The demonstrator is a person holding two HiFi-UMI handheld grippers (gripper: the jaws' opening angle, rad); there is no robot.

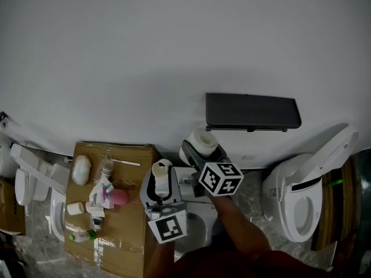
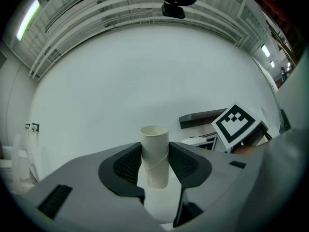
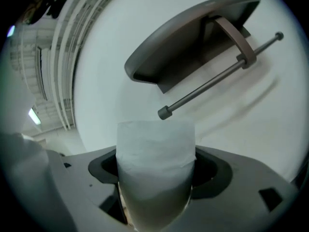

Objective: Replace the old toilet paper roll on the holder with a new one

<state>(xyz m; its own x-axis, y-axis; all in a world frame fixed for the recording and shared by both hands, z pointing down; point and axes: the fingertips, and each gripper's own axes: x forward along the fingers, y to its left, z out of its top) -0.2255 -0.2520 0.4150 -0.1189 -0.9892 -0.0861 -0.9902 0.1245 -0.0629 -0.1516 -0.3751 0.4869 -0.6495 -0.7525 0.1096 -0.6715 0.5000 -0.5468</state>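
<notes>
Well, from where I stand:

- A plain white wall fills most of what is ahead.
- A white toilet sits low on the right with its seat tipped up.
- A brown cardboard box lies flat at the lower left and serves as a work surface.
- The toilet paper holder is fixed to the wall, a dark flat cover with a thin metal rod slung under it. The rod is bare, and its capped end points out free.
- The right gripper has its jaws spread wide and pressed on both sides of a full new toilet paper roll. The roll is held upright just below and left of the holder, close to the rod's free end but not on it.
- The left gripper is lower and further left. Its jaws are partly closed on an empty cardboard tube, which stands upright between the pads.
- Small things lie scattered on the box, among them a white oval lump and a pink piece.
</notes>
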